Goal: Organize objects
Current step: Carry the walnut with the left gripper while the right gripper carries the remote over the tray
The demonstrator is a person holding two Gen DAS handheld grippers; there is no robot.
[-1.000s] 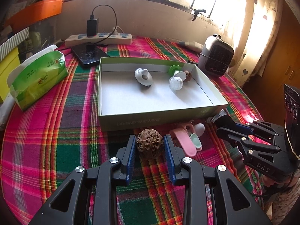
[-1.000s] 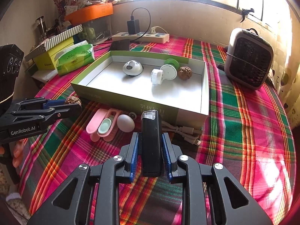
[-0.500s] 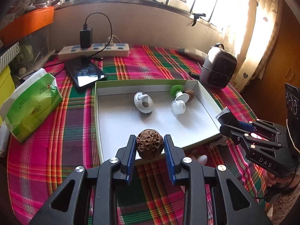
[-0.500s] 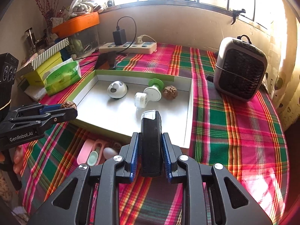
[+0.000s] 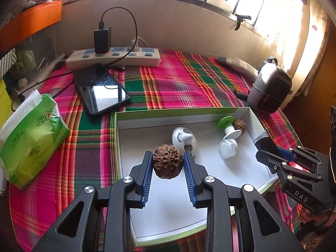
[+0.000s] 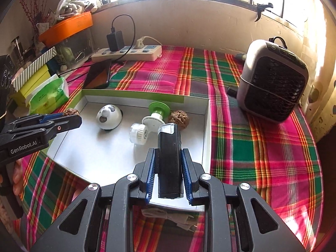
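phone (image 5: 100, 89), power strip (image 5: 113, 57), heater (image 5: 269, 93)

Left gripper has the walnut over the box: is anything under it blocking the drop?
Nothing visible does. The left gripper holds the walnut over bare floor of the box; the white dome toy lies just beyond it.

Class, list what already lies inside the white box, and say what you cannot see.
Inside the white box: a white dome-shaped gadget, a green-and-white spool, a small clear jar and a walnut. The held black device and both grippers hide part of the floor.
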